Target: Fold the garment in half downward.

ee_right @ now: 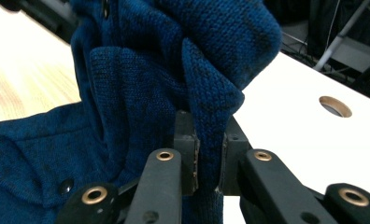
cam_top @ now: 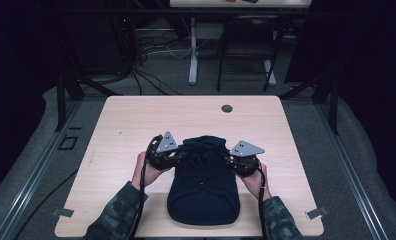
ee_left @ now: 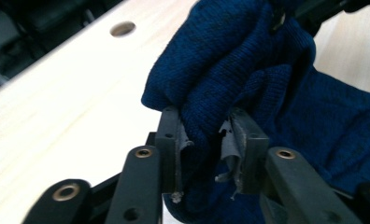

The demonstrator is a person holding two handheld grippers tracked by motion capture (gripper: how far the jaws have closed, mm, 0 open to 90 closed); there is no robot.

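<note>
One table [cam_top: 136,120], light wood, with one round hole [cam_top: 227,108] near its far edge. One dark blue knit garment [cam_top: 203,192] lies on the table on the near side of that hole, bundled, its bottom edge close to the table's near edge. One dark button [ee_right: 65,185] shows on the knit in the right gripper view. No readable writing, label or brand on the garment, table or grippers.

Two grippers, one in each of your hands. Your left gripper [ee_left: 204,140] is clenched on a fold of the garment at its upper left part; the knit fills the gap between the jaws, and the torn grey pads [ee_left: 230,149] press against it. Your right gripper [ee_right: 210,149] grasps a thin upright fold of the same garment at its upper right part, jaws nearly together with the cloth between them.

In the high view both grippers sit against the garment's far end, left gripper [cam_top: 162,152] and right gripper [cam_top: 242,157] on opposite sides of it, hole beyond them. Two camouflage sleeves [cam_top: 117,215] enter from the near edge.
</note>
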